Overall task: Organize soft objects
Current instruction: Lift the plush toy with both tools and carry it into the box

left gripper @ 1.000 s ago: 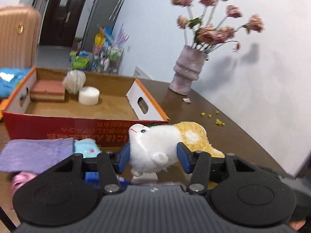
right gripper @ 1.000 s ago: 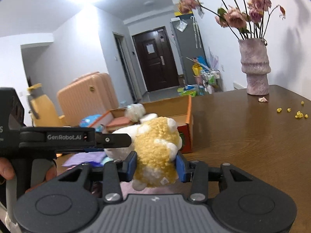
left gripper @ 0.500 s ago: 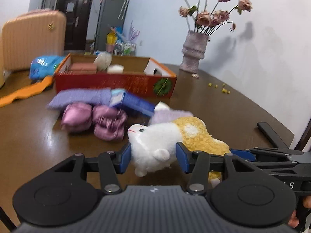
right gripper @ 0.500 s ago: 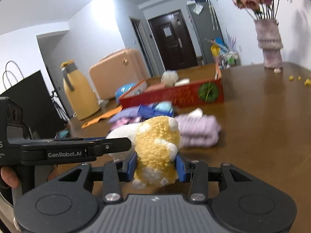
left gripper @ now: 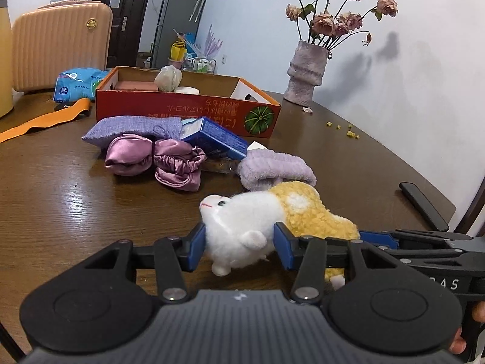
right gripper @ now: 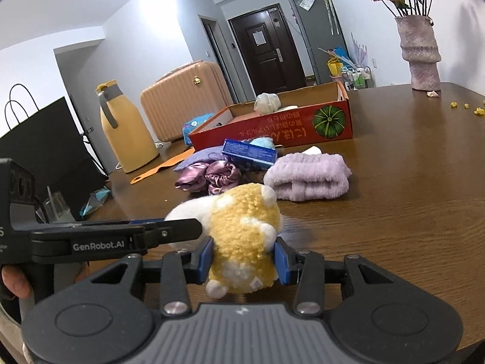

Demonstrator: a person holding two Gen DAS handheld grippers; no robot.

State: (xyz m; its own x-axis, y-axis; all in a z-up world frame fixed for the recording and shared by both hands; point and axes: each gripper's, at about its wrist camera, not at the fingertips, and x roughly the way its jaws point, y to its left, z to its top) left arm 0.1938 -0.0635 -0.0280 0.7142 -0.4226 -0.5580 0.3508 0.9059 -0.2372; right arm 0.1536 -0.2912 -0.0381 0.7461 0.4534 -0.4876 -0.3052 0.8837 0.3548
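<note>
Pulled back from over the red box (left gripper: 188, 112) to the near table (left gripper: 75, 212); both tools, left tool (left gripper: 239, 245) and right tool (right gripper: 245, 256), clamped on plush toy (left gripper: 242, 227), likely about to set down

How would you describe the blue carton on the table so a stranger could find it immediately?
Start at the red cardboard box with the pumpkin picture. Just in front lies a heap of purple fabrics; the blue carton rests tilted on it. It is the heap's only stiff, printed item.
</note>
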